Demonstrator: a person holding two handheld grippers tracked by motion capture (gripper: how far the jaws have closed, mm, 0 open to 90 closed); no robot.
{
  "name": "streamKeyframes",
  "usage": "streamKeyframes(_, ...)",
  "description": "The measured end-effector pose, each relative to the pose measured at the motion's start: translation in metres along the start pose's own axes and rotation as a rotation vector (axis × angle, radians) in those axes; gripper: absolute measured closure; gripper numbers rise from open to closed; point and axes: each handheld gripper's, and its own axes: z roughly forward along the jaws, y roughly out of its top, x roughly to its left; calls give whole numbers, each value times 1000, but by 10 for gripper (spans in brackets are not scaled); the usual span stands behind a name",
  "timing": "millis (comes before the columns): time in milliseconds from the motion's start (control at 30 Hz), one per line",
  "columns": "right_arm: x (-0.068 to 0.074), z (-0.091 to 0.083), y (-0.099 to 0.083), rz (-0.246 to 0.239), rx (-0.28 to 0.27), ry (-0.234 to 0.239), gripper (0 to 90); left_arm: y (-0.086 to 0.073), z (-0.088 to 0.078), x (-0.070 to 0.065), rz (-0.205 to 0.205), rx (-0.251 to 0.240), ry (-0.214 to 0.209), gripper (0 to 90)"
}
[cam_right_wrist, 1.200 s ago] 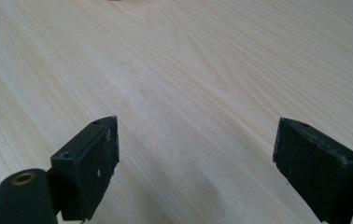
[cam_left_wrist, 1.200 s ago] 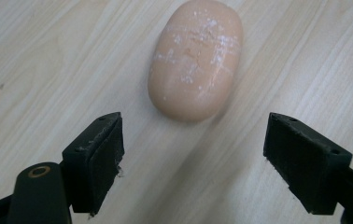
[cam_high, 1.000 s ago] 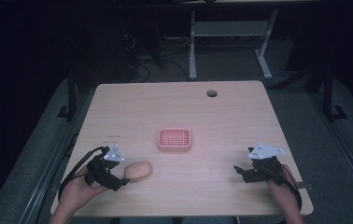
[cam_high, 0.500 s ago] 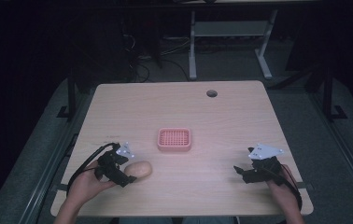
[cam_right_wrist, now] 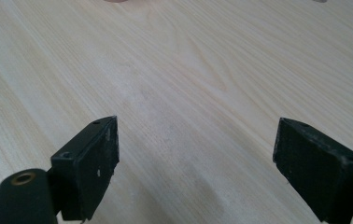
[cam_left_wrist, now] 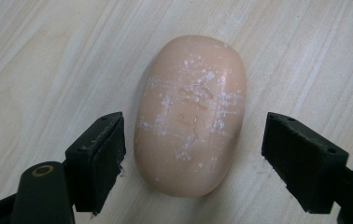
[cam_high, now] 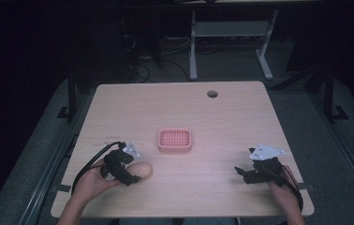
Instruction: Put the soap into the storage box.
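Note:
A tan oval soap bar point(cam_left_wrist: 191, 114) lies flat on the wooden table point(cam_high: 203, 117), its top scuffed with white marks. My left gripper point(cam_left_wrist: 191, 161) is open, one jaw on each side of the bar's near end, neither touching it. In the high view the soap bar point(cam_high: 141, 169) sits at the front left with the left gripper point(cam_high: 129, 174) over its left end. A pink grid-topped dish point(cam_high: 175, 139) stands at the table's middle. My right gripper point(cam_right_wrist: 195, 161) is open over bare wood, and the high view places this right gripper point(cam_high: 241, 173) at the front right.
A round cable hole point(cam_high: 212, 93) sits near the table's far edge. Black cables trail from both grippers over the front edge. A white desk frame point(cam_high: 231, 37) stands on the dark floor beyond the table.
My left gripper has moved right and forward over the soap bar, so its jaws now straddle it. The right gripper has stayed put.

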Motion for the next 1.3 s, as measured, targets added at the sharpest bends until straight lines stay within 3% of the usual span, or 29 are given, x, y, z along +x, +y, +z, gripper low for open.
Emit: streamKeyframes(1300,0,-1,0,-1,-8,-1,138,10,22,5,43,76,-24,283)
